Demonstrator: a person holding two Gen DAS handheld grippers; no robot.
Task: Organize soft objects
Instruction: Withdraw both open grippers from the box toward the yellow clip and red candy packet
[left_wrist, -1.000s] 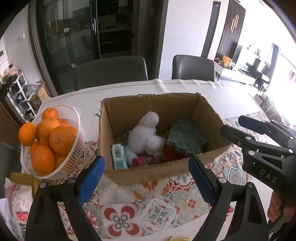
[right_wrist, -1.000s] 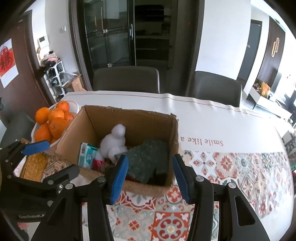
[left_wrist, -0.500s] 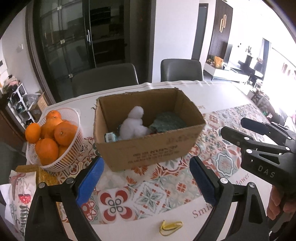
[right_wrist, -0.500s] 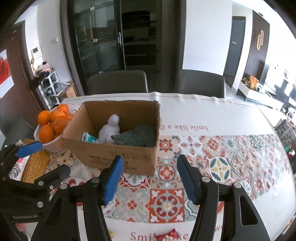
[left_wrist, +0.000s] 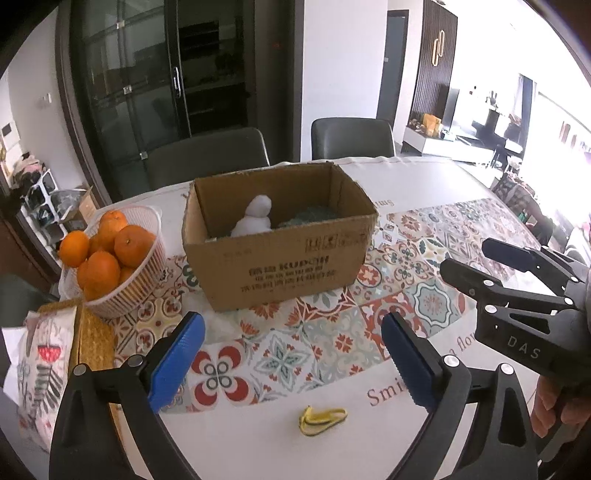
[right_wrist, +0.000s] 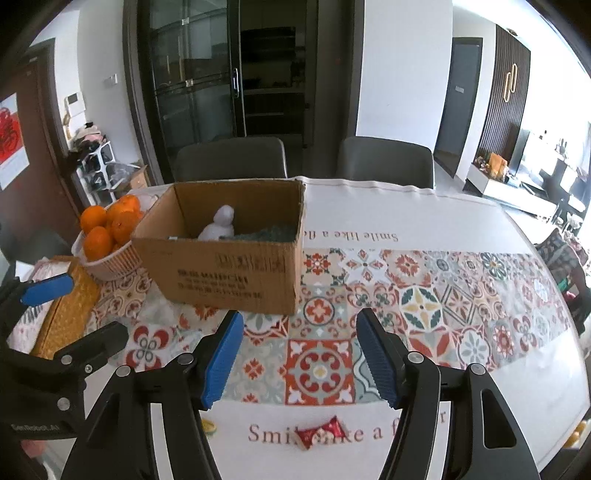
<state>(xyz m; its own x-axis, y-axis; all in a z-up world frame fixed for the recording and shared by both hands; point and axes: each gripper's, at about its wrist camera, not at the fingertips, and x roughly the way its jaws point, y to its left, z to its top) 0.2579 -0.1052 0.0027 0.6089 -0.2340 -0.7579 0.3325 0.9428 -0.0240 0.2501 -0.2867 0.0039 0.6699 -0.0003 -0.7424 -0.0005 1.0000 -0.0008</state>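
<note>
An open cardboard box (left_wrist: 280, 266) (right_wrist: 229, 273) stands on the patterned tablecloth. Inside it sit a white plush toy (left_wrist: 256, 218) (right_wrist: 219, 225) and a dark green cloth (left_wrist: 310, 216) (right_wrist: 269, 233). My left gripper (left_wrist: 291, 354) is open and empty, held back from the box's near side. My right gripper (right_wrist: 301, 354) is open and empty, also back from the box; it also shows at the right edge of the left wrist view (left_wrist: 517, 280).
A white basket of oranges (left_wrist: 114, 258) (right_wrist: 107, 236) stands left of the box. A yellow scrap (left_wrist: 321, 415) and a red wrapper (right_wrist: 319, 432) lie near the table's front edge. A printed bag (left_wrist: 40, 373) and woven mat (left_wrist: 94, 343) lie at the left. Two chairs stand behind the table.
Both grippers have pulled back and up from the box, which now looks smaller and farther. Both stay open and empty. The yellow scrap and red wrapper have come into view.
</note>
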